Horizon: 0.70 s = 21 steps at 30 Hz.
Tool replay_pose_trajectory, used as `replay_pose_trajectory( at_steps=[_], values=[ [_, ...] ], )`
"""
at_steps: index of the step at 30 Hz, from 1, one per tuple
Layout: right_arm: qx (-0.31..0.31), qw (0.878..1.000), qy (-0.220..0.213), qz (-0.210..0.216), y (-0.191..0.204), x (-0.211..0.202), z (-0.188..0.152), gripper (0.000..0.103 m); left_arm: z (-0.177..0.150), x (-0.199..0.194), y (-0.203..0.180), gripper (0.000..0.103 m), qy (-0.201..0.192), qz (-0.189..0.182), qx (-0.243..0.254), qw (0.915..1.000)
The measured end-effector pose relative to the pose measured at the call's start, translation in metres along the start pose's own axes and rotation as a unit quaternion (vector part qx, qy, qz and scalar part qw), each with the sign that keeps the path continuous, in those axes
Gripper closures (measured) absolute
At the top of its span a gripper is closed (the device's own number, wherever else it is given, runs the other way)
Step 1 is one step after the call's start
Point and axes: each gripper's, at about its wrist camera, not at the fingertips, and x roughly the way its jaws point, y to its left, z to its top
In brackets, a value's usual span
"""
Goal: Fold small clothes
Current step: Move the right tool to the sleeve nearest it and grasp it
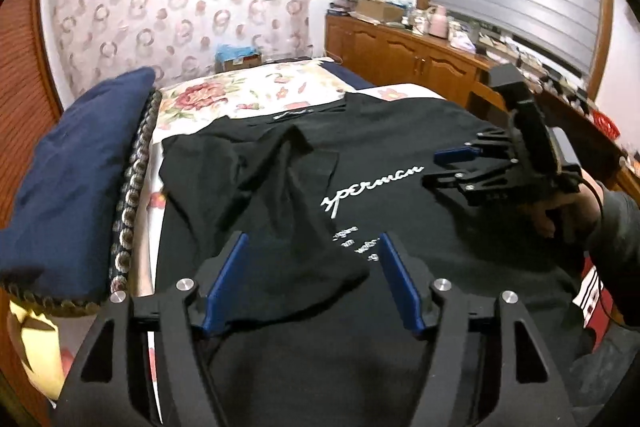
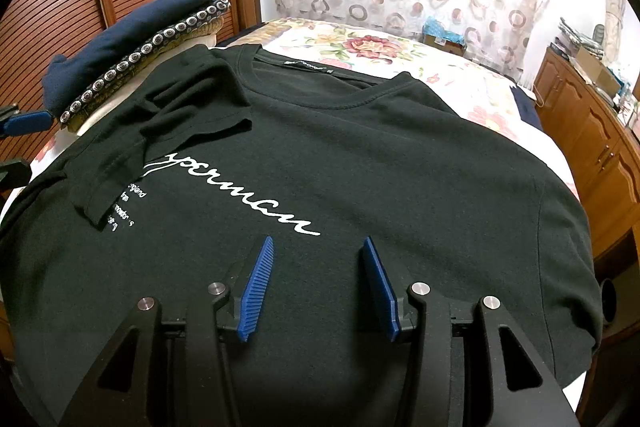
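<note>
A black T-shirt [image 1: 400, 143] [image 2: 360, 155] with white script lettering lies face up and flat on the bed. Its sleeve [image 1: 280, 187] [image 2: 132, 147] on the pillow side is folded inward over the chest and covers the start of the lettering. My left gripper [image 1: 312, 243] is open just above that folded sleeve; the sleeve hem lies between the blue pads without being pressed. My right gripper [image 2: 318, 241] [image 1: 432, 169] is open over the middle of the chest, below the lettering, holding nothing. The other sleeve [image 2: 568, 227] lies spread out.
A floral sheet [image 1: 248, 91] [image 2: 360, 43] covers the bed. A navy folded cloth on a patterned pillow [image 1: 80, 167] [image 2: 132, 27] sits beside the shirt. A wooden cabinet [image 1: 400, 51] [image 2: 592, 131] with clutter runs along the far side. A person's hand [image 1: 560, 211] holds the right gripper.
</note>
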Motion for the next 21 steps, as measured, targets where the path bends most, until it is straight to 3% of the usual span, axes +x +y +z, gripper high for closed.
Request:
replay_pose_trajectory(
  at_steps=[6,12,21],
  values=[
    [-0.002,1.0,0.0,-0.002,0.001,0.0,0.0,0.053,-0.012,0.023,0.023,0.031,0.034,0.04,-0.034,0.9981],
    [0.017,1.0,-0.003,0.006,-0.01,-0.003,0.001,0.053,-0.022,0.044,0.033,0.031,0.074,0.053,-0.041,0.995],
    [0.075,0.996,-0.045,-0.026,-0.064,-0.056,-0.02,0.05,-0.023,0.05,0.03,0.023,0.089,0.059,-0.033,0.9937]
  ],
)
